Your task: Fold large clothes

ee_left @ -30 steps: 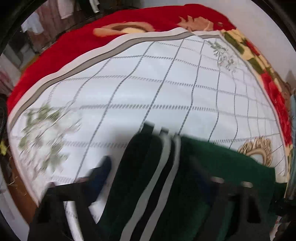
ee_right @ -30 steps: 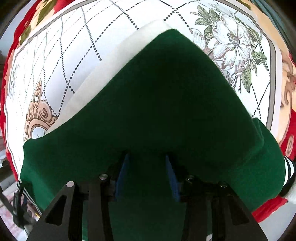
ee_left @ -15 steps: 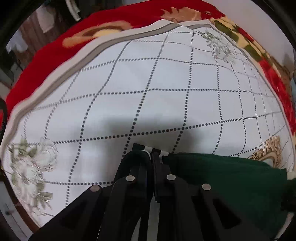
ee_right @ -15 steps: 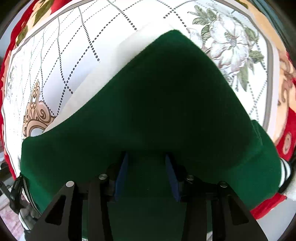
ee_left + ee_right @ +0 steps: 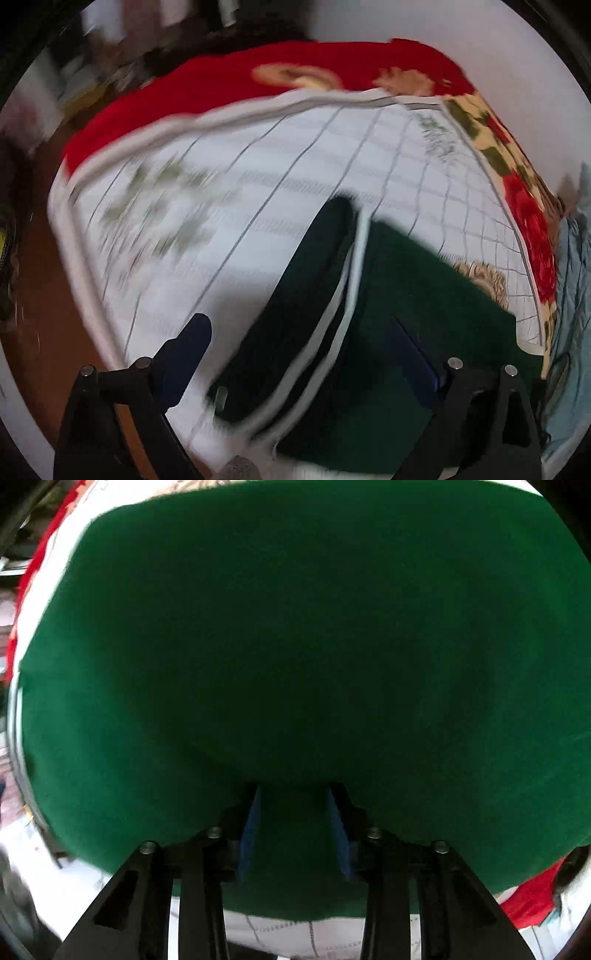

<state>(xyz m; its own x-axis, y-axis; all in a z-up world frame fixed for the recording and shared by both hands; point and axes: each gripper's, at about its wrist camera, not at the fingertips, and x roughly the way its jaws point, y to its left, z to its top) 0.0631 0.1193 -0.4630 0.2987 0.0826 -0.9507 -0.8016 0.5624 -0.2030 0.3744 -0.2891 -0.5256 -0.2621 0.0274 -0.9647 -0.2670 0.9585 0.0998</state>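
one green garment covers the gridded sheet.

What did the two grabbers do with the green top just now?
The left gripper let go of the striped cuff; its jaws have just been opening, empty. The right gripper carried the green top along, filling its view, and stayed clamped on it. The bedspread stayed.

White quilted bedspread, dotted grid, blurred floral print; red floral blanket beneath, brown floor beside.
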